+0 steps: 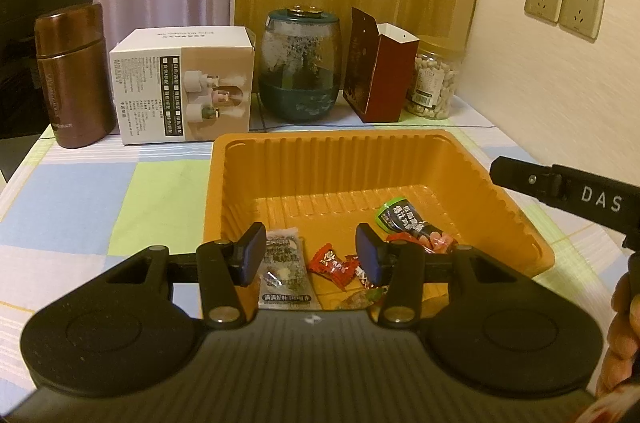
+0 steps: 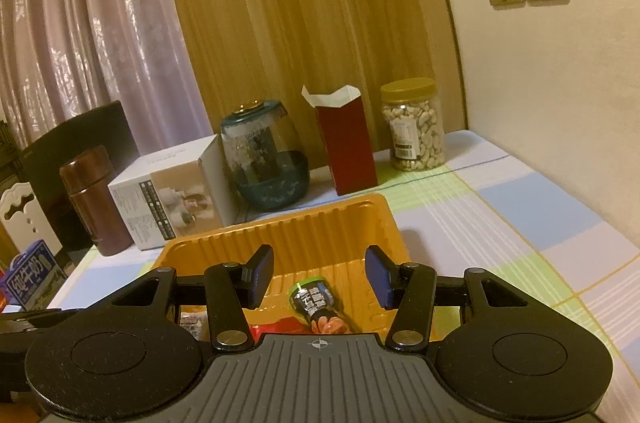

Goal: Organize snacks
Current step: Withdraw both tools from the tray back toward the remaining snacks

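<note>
Both tongs, left (image 1: 310, 255) and right (image 2: 320, 275), hang released and empty over the tray (image 1: 516, 223) where the snacks (image 1: 334, 263) lie. Dropping looks done; next, probably fetch another snack.

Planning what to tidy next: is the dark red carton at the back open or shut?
Open. The dark red carton stands upright with its top flaps raised, showing the white inside; its contents cannot be seen.
</note>
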A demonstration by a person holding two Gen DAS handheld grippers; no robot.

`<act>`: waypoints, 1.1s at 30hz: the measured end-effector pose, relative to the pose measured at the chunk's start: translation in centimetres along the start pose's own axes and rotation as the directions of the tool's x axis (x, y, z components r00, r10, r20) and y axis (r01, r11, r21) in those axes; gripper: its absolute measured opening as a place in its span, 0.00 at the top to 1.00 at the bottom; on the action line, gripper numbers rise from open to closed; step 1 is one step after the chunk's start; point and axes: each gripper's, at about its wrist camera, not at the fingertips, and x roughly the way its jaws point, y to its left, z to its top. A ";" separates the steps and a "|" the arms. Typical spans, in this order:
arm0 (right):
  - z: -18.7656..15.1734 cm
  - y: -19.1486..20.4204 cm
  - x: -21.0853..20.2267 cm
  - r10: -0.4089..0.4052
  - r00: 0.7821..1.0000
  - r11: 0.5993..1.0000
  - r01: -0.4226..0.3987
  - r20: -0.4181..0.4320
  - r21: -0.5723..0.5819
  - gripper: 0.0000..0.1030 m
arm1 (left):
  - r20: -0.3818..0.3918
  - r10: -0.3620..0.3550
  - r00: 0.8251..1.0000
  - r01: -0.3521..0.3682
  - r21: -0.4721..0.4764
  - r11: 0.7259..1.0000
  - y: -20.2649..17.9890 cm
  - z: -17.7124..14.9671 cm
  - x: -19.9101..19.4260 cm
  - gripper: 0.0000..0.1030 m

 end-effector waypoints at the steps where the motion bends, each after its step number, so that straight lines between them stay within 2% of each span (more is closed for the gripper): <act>1: 0.0 0.0 -0.2 -0.002 1.000 1.000 0.002 0.003 0.000 0.50 | 0.004 0.002 1.000 -0.002 -0.001 1.000 0.0 0.0 -0.2 0.56; 13: -0.3 -0.4 -4.0 -0.023 0.999 1.000 0.022 0.035 0.005 0.50 | 0.033 0.010 0.999 -0.009 -0.033 0.999 0.4 -1.5 -4.6 0.52; 22: -1.3 -1.5 -8.7 -0.042 0.999 0.999 0.041 0.026 0.018 0.50 | 0.029 -0.013 0.999 0.014 -0.038 0.999 -0.9 -4.0 -9.1 0.51; 33: -3.6 -3.0 -14.7 -0.067 0.998 0.998 0.067 0.013 0.022 0.50 | 0.012 0.004 1.000 -0.003 -0.057 0.998 -1.5 -8.2 -14.0 0.49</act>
